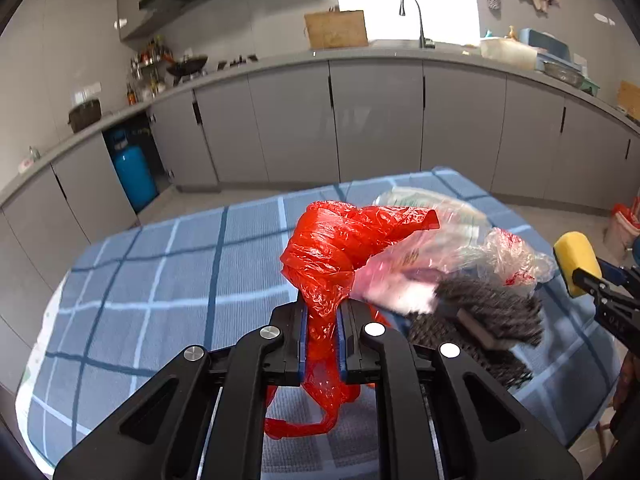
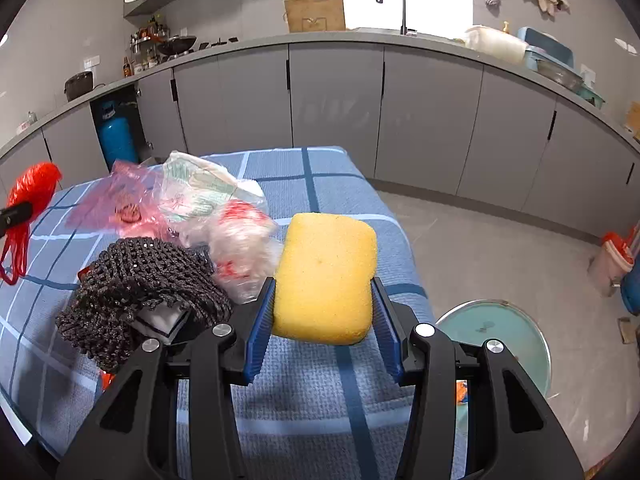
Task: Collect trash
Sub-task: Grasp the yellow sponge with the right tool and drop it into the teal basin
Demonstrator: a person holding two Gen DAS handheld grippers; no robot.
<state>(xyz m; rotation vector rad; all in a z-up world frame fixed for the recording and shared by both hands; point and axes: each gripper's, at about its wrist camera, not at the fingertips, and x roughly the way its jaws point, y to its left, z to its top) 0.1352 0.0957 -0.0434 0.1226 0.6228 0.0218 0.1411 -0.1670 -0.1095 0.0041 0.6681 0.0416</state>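
Right wrist: sponge [image 2: 326,278] between fingers [image 2: 259,326]

This is a home kitchen. A long grey counter [image 2: 248,46] has cupboards [image 2: 336,96] under it, a sink tap [image 2: 394,4], a wok [image 2: 176,44] and a blue gas tank [image 2: 116,138].

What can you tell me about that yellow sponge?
The sponge is a thick yellow block with rounded corners and a fine porous surface, dry-looking and clean apart from a few tiny specks. It looks soft, like foam. The right gripper is shut on it, its blue pads pressing the two sides, so it is held off the blue checked tablecloth below. It stands roughly upright, tipped slightly. Nothing else touches it; the crumpled clear bags lie just to its left.
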